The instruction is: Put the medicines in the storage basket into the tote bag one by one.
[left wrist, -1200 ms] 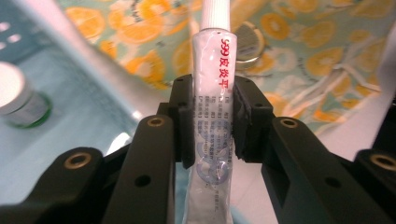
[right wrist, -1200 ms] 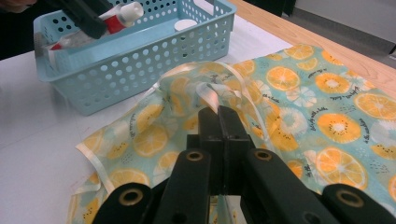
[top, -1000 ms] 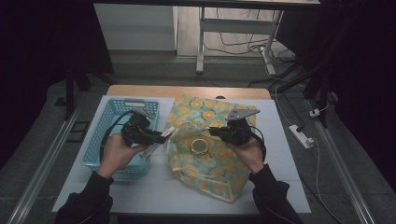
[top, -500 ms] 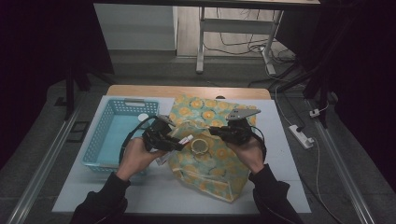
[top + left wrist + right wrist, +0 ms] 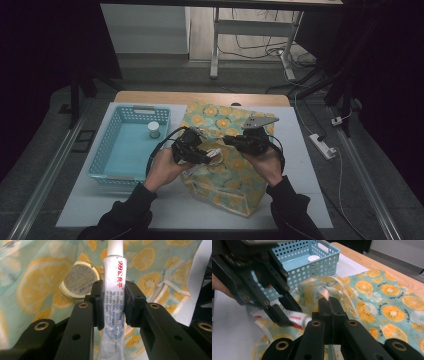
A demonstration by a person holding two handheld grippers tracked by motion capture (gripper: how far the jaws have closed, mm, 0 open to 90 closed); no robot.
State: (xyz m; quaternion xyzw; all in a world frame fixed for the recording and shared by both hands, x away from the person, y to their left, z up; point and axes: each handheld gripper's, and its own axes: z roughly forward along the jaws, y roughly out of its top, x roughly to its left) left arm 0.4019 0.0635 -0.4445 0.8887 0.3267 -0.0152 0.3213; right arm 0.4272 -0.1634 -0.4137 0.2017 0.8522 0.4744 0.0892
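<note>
A white tube (image 5: pixel 114 270) with red print is clamped between the pads of my left gripper (image 5: pixel 113 302), cap end pointing away. That left gripper (image 5: pixel 200 150) hovers over the mouth of the orange-slice print bag (image 5: pixel 220 120), which lies on the table. Below the tube, inside the bag, a round tin (image 5: pixel 80 280) lies flat. My right gripper (image 5: pixel 227 141) is shut on the bag's rim beside a handle strap (image 5: pixel 332 290) and holds it up. In the right gripper view, the tube (image 5: pixel 295 318) points toward my right gripper (image 5: pixel 329 302).
A light blue perforated basket (image 5: pixel 110 150) stands left of the bag, with a small white container (image 5: pixel 153 129) inside it at the back. The table's wooden far edge (image 5: pixel 200 97) is behind. A power strip (image 5: pixel 322 145) lies on the floor at right.
My left hand has carried the tube rightward from beside the basket to over the bag's opening, sinking slightly. The right gripper has stayed still on the bag.
</note>
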